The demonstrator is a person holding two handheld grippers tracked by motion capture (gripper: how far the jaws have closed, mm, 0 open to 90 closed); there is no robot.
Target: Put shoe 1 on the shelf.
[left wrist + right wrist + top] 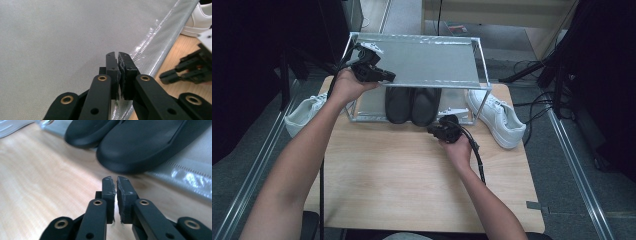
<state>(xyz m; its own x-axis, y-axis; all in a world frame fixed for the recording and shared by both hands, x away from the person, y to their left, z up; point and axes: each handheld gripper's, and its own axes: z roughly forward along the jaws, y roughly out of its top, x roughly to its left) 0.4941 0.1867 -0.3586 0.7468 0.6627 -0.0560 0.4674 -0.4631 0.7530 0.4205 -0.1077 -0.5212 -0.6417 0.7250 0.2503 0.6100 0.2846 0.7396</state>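
Observation:
A metal shoe rack point(479, 60) stands at the far side of the wooden table point(402, 175). Its top shelf point(62, 37) is silver-grey fabric. Two black shoes point(398, 105) point(424, 106) sit side by side on the lower shelf, toes toward me. My left gripper point(384, 77) point(117, 53) hovers over the front left of the top shelf, shut and empty. My right gripper point(433, 129) point(113, 178) lies low on the table just in front of the right black shoe point(150, 145). Its pads are all but touching, with nothing between them.
One white sneaker point(497, 117) lies on the table right of the rack, another point(304, 112) hangs off the table's left edge. Cables trail from both grippers. Bare tabletop stretches toward me. Dark equipment and floor rails flank the table.

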